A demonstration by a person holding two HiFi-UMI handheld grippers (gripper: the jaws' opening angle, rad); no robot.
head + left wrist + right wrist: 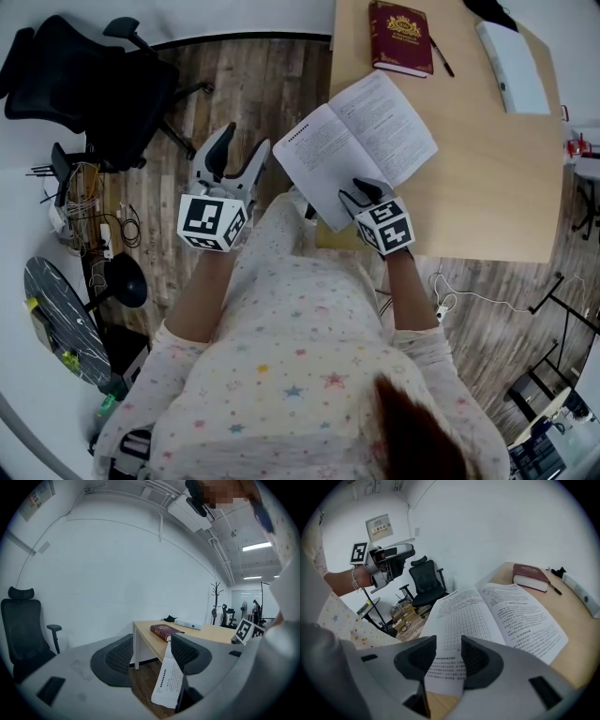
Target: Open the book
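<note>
An open book (361, 141) lies with white printed pages up on the wooden table (487, 187), its left page overhanging the table's left edge. My right gripper (366, 195) is shut on the near edge of that left page. In the right gripper view the page (464, 620) runs between the two jaws of the right gripper (449, 651). My left gripper (239, 150) hangs open over the floor to the left of the table, holding nothing. In the left gripper view the page's edge (169, 681) shows behind the right jaw of the left gripper (150, 653).
A shut red book (401, 37) lies at the table's far edge with a pen (442, 56) beside it and a long white box (511, 66) to its right. A black office chair (94, 84) stands on the wooden floor at the left.
</note>
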